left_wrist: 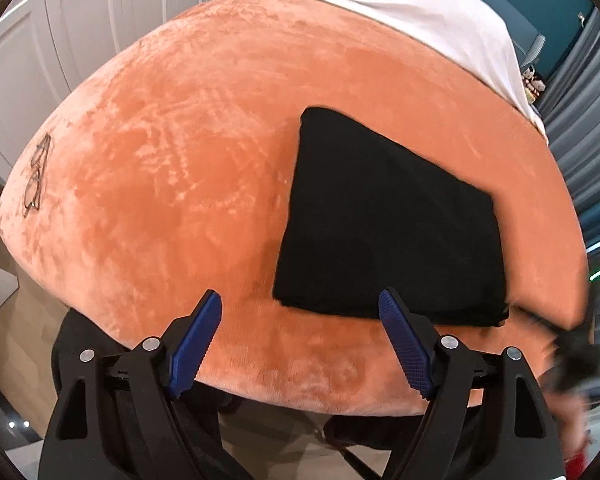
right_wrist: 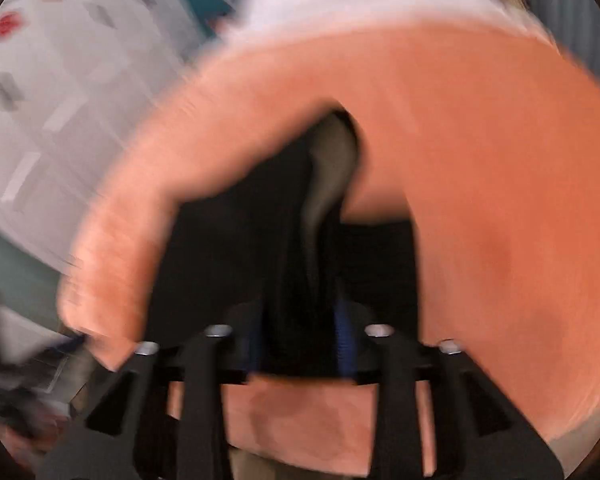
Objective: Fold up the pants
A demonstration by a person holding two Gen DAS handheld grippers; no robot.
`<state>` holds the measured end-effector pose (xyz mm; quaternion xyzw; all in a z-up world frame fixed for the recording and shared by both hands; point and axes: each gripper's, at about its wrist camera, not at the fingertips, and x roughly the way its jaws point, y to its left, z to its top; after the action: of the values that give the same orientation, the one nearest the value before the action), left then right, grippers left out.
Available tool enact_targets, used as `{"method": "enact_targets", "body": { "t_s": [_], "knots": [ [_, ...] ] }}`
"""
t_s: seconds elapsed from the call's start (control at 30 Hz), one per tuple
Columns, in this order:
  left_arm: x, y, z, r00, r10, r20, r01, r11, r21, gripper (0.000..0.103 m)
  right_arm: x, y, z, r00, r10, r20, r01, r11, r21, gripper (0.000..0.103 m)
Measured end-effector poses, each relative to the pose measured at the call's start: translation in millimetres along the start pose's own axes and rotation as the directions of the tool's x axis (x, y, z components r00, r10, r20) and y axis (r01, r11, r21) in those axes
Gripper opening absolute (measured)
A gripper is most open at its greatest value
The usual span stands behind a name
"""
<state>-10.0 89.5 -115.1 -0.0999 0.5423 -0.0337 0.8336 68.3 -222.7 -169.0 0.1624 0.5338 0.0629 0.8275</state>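
Pants (left_wrist: 388,224), one folded pile, lie on one bed (left_wrist: 180,140); left tongs (left_wrist: 300,304) gape empty; right tongs (right_wrist: 300,332) pinch black cloth.

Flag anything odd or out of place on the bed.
A pair of glasses lies on the orange blanket near its left edge, far from the folded black pants, where it could get knocked. The right wrist view is too blurred to check further.
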Motion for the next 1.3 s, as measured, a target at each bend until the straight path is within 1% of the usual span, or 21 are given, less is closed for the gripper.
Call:
{"method": "enact_targets", "body": {
  "t_s": [0.03, 0.07, 0.1, 0.13, 0.23, 0.27, 0.3, 0.37, 0.47, 0.53, 0.57, 0.63, 0.67, 0.7, 0.77, 0.83, 0.93, 1.0, 1.1, 1.2, 1.3],
  "knots": [
    [1.1, -0.4, -0.6, 1.0, 0.005, -0.005, -0.005, 1.0, 0.014, 0.078, 23.5, -23.4, -14.0, 0.995, -0.037, -0.097, 0.044, 0.997, 0.07, 0.038],
    [1.3, -0.6, -1.0, 1.0, 0.012, -0.001, -0.012, 1.0, 0.025, 0.078, 23.9, -51.9, -32.9, 0.995, 0.084, -0.056, -0.07, 0.974, 0.215, 0.039],
    [1.2, -0.6, -1.5, 1.0, 0.025, 0.008, -0.025, 0.999, 0.033, 0.078, 9.4, -62.6, -40.2, 0.991, 0.131, 0.007, -0.129, 0.955, 0.268, 0.04],
    [1.7, -0.6, -1.8, 0.999, 0.033, 0.015, -0.034, 0.999, 0.035, 0.078, -7.4, -67.8, -41.2, 0.991, 0.126, 0.046, -0.134, 0.944, 0.302, 0.041],
    [9.6, -3.2, 0.0, 1.0, 0.021, -0.01, -0.02, 0.999, 0.03, 0.078, -35.7, -60.1, -26.4, 0.991, 0.091, 0.096, -0.112, 0.963, 0.245, 0.043],
    [11.8, -5.9, 1.3, 1.0, 0.013, -0.024, -0.012, 1.0, 0.029, 0.078, -40.2, -55.0, -15.8, 0.989, 0.111, 0.095, -0.129, 0.969, 0.213, 0.054],
    [11.2, -9.2, 2.2, 1.0, 0.004, -0.028, -0.003, 1.0, 0.031, 0.078, -41.0, -46.3, -5.4, 0.989, 0.111, 0.096, -0.127, 0.975, 0.184, 0.073],
    [5.0, -15.4, 2.5, 1.0, 0.002, -0.01, -0.001, 0.999, 0.048, 0.078, -37.2, -35.3, 11.8, 0.99, 0.086, 0.107, -0.099, 0.989, 0.114, 0.089],
    [-2.4, -20.5, 1.1, 1.0, 0.023, 0.013, -0.024, 0.996, 0.09, 0.082, 0.8, -9.7, 30.2, 0.998, -0.037, 0.058, 0.037, 0.999, -0.005, 0.089],
    [-3.9, -21.5, 1.0, 0.999, 0.042, 0.018, -0.043, 0.992, 0.115, 0.083, 26.7, -5.4, 36.6, 0.999, -0.034, -0.004, 0.034, 0.999, -0.005, 0.086],
    [-2.9, -20.5, 0.9, 0.998, 0.054, 0.019, -0.056, 0.991, 0.123, 0.083, 34.3, -3.4, 36.8, 0.999, -0.023, -0.024, 0.023, 1.0, 0.001, 0.072],
    [0.6, -17.3, 1.5, 0.998, 0.067, 0.01, -0.067, 0.991, 0.117, 0.083, 48.9, -0.7, 33.5, 0.998, -0.025, -0.061, 0.025, 1.0, -0.006, 0.06],
    [3.0, -14.5, 2.4, 0.998, 0.067, 0.001, -0.066, 0.992, 0.109, 0.083, 44.4, 1.2, 31.9, 0.999, -0.013, -0.051, 0.013, 1.0, -0.013, 0.042],
    [5.2, -12.0, 3.2, 0.998, 0.067, -0.006, -0.066, 0.993, 0.099, 0.083, 36.8, 5.5, 27.2, 0.999, 0.016, -0.047, -0.016, 1.0, 0.0, 0.035],
    [9.4, -8.5, 5.1, 0.998, 0.065, -0.012, -0.064, 0.994, 0.084, 0.083, 10.5, 14.9, 26.0, 0.998, 0.056, 0.007, -0.056, 0.998, 0.01, 0.034],
    [15.5, -7.6, 6.8, 0.998, 0.067, -0.022, -0.065, 0.995, 0.075, 0.083, -7.1, 13.2, 19.8, 0.998, 0.022, 0.054, -0.021, 1.0, -0.01, 0.034],
    [24.5, -10.2, 10.3, 0.997, 0.061, -0.05, -0.057, 0.995, 0.076, 0.083, 37.3, -4.3, 8.8, 0.994, -0.063, -0.084, 0.06, 0.998, -0.033, 0.041],
    [23.9, -11.3, 11.9, 0.997, 0.073, -0.036, -0.069, 0.993, 0.094, 0.083, 24.5, -13.5, 8.1, 0.999, -0.019, -0.046, 0.02, 0.999, 0.027, 0.045],
    [34.6, -6.6, 11.7, 0.994, 0.1, -0.041, -0.096, 0.991, 0.093, 0.086, -18.1, -11.1, 15.2, 0.993, -0.069, 0.1, 0.063, 0.996, 0.069, 0.048],
    [55.7, 0.8, 11.0, 0.985, 0.137, -0.105, -0.129, 0.989, 0.076, 0.086, -38.4, 17.6, 30.7, 0.987, 0.023, 0.157, -0.023, 1.0, -0.003, 0.047],
    [72.3, 11.6, 8.4, 0.977, 0.151, -0.154, -0.145, 0.988, 0.047, 0.087, -19.1, 71.4, 45.2, 0.984, 0.16, 0.073, -0.149, 0.98, -0.135, 0.047]
  ]
}}
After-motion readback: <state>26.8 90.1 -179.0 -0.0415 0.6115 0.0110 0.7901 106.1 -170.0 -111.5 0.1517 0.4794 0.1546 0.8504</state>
